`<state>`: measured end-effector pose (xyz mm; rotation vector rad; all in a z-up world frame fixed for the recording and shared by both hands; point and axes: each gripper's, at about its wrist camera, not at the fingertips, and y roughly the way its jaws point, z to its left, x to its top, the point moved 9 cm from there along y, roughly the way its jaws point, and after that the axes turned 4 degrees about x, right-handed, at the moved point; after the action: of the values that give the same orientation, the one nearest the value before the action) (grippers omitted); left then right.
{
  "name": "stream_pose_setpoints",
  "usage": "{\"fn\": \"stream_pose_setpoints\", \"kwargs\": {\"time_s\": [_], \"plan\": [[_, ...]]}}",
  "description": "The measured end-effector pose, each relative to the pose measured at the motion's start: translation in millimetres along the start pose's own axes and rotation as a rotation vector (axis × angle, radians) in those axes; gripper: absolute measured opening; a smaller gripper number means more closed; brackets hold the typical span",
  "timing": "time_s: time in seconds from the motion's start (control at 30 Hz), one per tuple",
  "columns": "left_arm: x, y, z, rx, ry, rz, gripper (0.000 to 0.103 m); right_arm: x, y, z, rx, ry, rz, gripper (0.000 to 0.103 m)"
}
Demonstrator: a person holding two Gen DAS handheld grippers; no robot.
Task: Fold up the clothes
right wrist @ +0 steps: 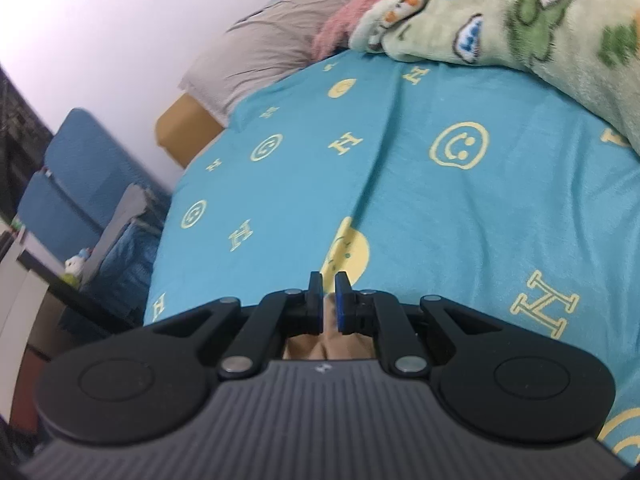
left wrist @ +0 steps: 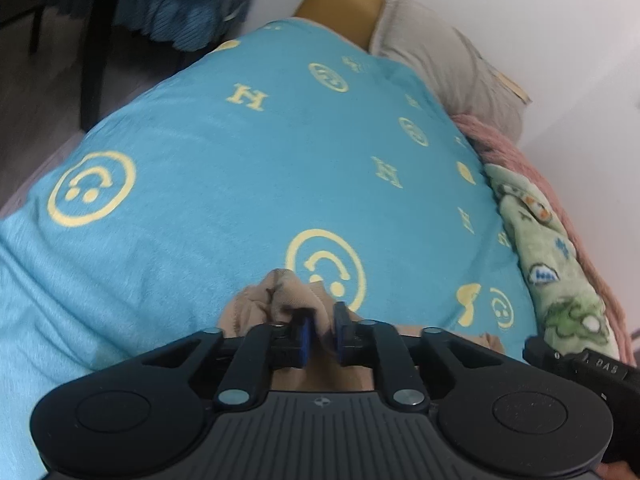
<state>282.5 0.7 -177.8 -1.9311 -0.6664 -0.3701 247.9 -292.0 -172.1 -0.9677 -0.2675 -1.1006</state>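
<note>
- On the bed's blue sheet (left wrist: 192,152), the tan garment (left wrist: 280,288) lay bunched.
- Left hand-held gripper (left wrist: 324,314): jaws slightly parted, cloth between them.
- Right hand-held gripper (right wrist: 329,284) pinched tan fabric.
- Green blanket (right wrist: 520,12) lay beyond.

You see a matt, soft-napped cloth bedsheet (left wrist: 208,160), a fleecy green blanket (right wrist: 520,12), a thin tan knit garment (left wrist: 280,292), and matt black plastic on your left claw (left wrist: 320,322) with blue pads.

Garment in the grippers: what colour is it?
Tan garment, plain apart from a small dark mark; left wrist view shows it best.
</note>
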Motion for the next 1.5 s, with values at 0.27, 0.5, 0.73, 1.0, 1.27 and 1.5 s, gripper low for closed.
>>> {"fn": "stream_pose_setpoints", "kwargs": {"time_s": [0.27, 0.5, 0.73, 1.0, 1.27, 1.5], "plan": [[-19, -10, -33, 0.108, 0.263, -0.061, 0.046, -31, -6, 41, 0.071, -0.306, 0.129, 0.025], [-35, -10, -45, 0.124, 0.364, -0.081, 0.074, -36, -15, 44, 0.064, -0.354, 0.056, 0.078], [-36, -45, -56, 0.128, 0.438, -0.176, 0.098, -40, -42, 51, 0.101, -0.372, 0.053, 0.066], [-69, -30, -37, 0.18, 0.459, -0.061, 0.098, -74, -23, 46, 0.064, -0.443, 0.182, 0.061], [-79, -45, -26, 0.174, 0.405, -0.02, 0.096, -85, -20, 31, 0.03, -0.379, 0.238, 0.06], [-107, -73, -30, 0.22, 0.437, -0.001, 0.096, -107, -47, 29, 0.016, -0.407, 0.291, 0.06]]}}
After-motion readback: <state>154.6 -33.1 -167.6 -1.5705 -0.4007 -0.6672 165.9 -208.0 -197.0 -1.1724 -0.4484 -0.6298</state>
